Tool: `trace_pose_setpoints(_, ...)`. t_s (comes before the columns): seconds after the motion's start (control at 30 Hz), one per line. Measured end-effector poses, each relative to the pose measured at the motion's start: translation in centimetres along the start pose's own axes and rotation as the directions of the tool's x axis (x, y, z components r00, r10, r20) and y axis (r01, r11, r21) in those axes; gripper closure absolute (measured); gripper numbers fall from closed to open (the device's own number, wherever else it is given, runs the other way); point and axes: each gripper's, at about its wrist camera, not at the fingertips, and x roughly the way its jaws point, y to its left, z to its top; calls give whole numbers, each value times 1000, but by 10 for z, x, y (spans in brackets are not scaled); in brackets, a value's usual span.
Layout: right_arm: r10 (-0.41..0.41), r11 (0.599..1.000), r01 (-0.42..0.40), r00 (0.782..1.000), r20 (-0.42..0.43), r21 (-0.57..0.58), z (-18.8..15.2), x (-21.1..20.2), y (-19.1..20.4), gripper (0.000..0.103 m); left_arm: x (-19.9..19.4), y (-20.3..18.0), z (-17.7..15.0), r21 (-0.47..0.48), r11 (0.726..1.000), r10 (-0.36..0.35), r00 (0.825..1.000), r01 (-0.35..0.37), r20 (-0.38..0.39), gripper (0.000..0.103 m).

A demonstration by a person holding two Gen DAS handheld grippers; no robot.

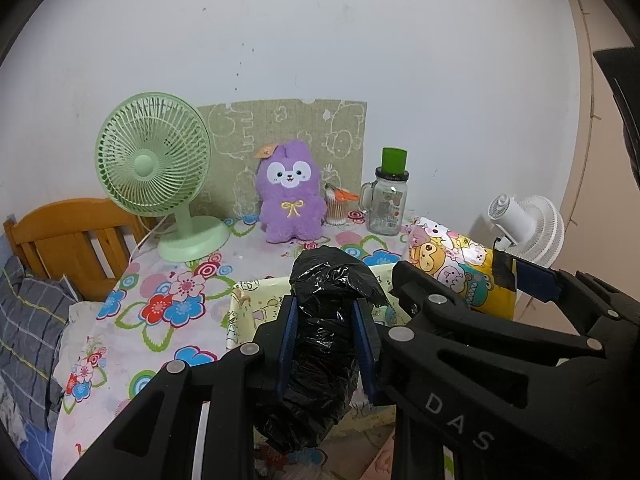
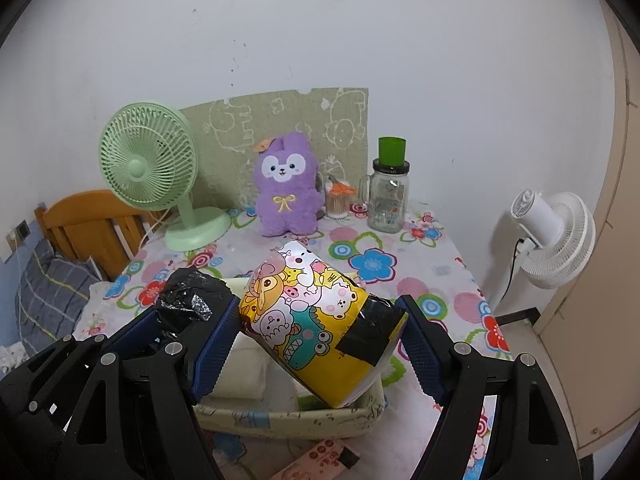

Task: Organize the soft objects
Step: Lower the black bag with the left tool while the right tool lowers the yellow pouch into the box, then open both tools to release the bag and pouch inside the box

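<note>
My left gripper (image 1: 324, 304) is shut on a crumpled black plastic bundle (image 1: 324, 344), its blue pads pressing both sides. The bundle hangs over a pale cartoon-printed fabric basket (image 1: 242, 304) on the floral table. Right beside it, my right gripper (image 1: 468, 276) holds a yellow cartoon-printed soft pack (image 1: 452, 260). In the right wrist view that pack (image 2: 312, 312) sits tilted between the pads of the right gripper (image 2: 320, 308), above the basket (image 2: 288, 416). Its near end is patched with black tape. The black bundle (image 2: 188, 296) and left gripper (image 2: 180, 312) show at the left.
At the table's back stand a purple plush toy (image 1: 290, 196), a green desk fan (image 1: 154, 160), a cup of cotton swabs (image 1: 336, 208) and a glass jar (image 1: 386, 204) topped with a green cup. A white fan (image 1: 528, 228) stands right; a wooden headboard (image 1: 68, 232) left.
</note>
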Motion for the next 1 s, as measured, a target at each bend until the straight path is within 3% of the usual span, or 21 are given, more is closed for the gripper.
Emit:
trace_pose_setpoints(0.53,46,999,-46,998,-48,2,7,48,-4,23,49,1,6,4,1000,2,997,-2,-75,70)
trace_pose_setpoints(0.67,57,998,-57,996,-64,9,6,59,-6,23,60,3,4,-6,1000,6,995,-6,-100,59)
trace_pose_setpoints(0.8,71,997,-70,994,-81,16,4,70,-7,23,68,3,1,-3,1000,7,992,-8,-124,32)
trace_pose_setpoints(0.9,72,997,-71,993,-90,22,3,76,-8,23,70,5,-2,-6,1000,10,991,-11,-131,17)
trace_pose_setpoints(1.0,70,997,-68,993,-99,27,3,82,-7,22,73,6,-4,-5,1000,14,990,-15,-138,16)
